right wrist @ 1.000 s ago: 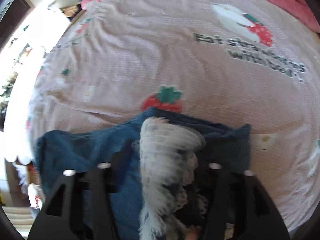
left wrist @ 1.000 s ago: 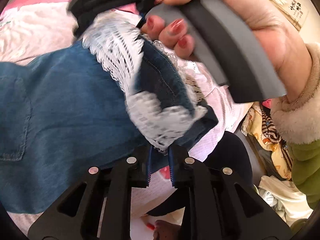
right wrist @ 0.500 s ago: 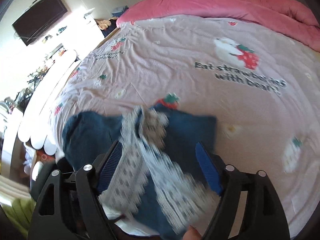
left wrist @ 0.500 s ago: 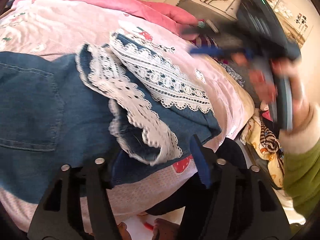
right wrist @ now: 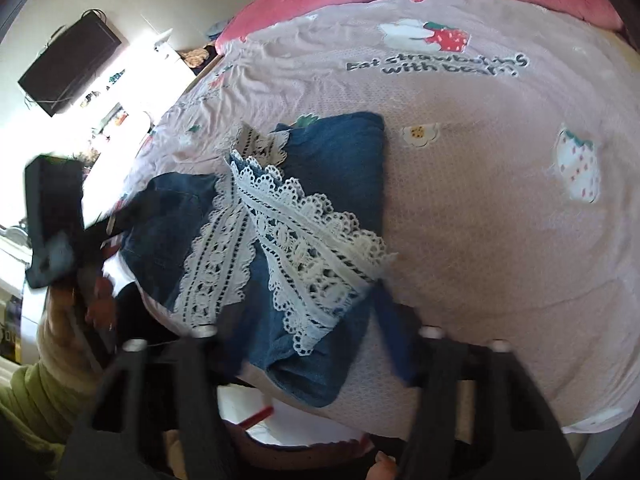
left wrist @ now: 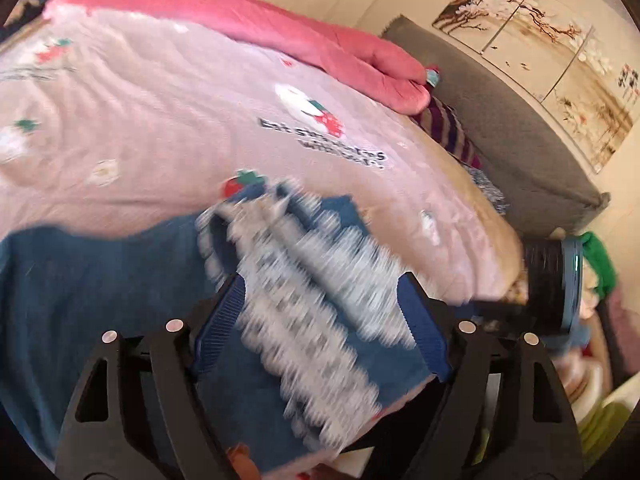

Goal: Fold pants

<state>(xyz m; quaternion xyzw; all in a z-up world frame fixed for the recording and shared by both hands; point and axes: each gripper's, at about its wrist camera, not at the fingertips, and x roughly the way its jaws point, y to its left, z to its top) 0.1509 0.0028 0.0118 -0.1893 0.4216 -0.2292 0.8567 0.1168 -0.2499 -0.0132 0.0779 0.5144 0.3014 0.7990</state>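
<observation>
Blue denim pants with white lace hems lie folded on the pink strawberry bedsheet near its front edge. In the left wrist view the pants are blurred, with the lace hems on top. My left gripper is open and empty above the lace. My right gripper is open and empty, just above the pants' near edge. The left gripper body shows at the left of the right wrist view, and the right one at the right of the left wrist view.
A pink duvet lies bunched along the far side of the bed. A grey headboard and wall paintings are at the right. A wall TV and cluttered shelves are beyond the bed's left edge. Clothes pile beside the bed.
Both grippers let go of the lace-hemmed leg ends, opened and pulled back and up. The pant legs now lie folded over on the bed.
</observation>
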